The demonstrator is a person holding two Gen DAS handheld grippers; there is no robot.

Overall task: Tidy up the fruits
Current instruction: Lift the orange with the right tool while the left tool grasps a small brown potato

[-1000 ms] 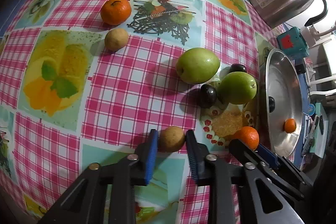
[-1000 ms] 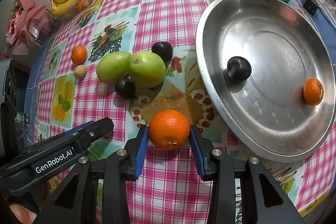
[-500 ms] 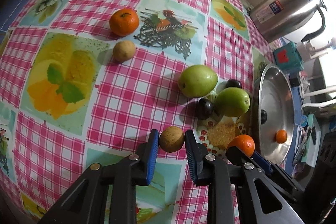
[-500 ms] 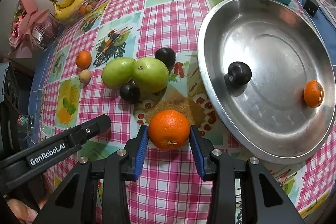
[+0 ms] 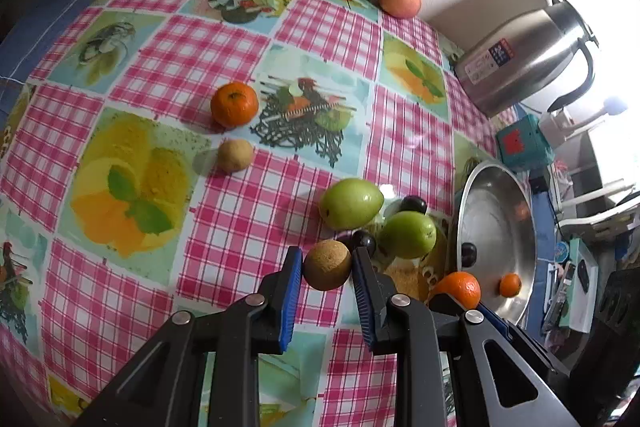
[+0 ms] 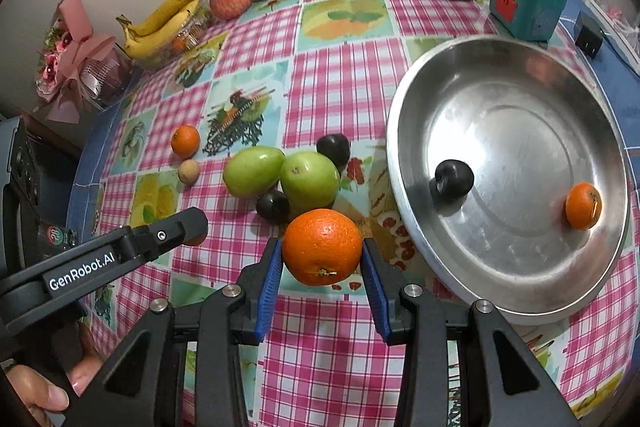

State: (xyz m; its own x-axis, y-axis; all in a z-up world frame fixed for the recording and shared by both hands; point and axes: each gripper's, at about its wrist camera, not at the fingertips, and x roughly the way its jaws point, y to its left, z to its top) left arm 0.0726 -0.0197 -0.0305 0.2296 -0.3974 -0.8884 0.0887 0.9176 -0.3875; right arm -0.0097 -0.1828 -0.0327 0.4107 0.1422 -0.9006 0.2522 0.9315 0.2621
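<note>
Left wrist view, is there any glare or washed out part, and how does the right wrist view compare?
Left wrist view: the upper right corner is blown out white behind the steel kettle, and the tablecloth bulges from fisheye distortion. Right wrist view: evenly lit, with soft reflections on the steel tray and the held orange sharp.

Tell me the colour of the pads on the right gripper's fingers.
Blue pads, ridged, on black fingers; clearest in the right wrist view, clamped on the orange.
</note>
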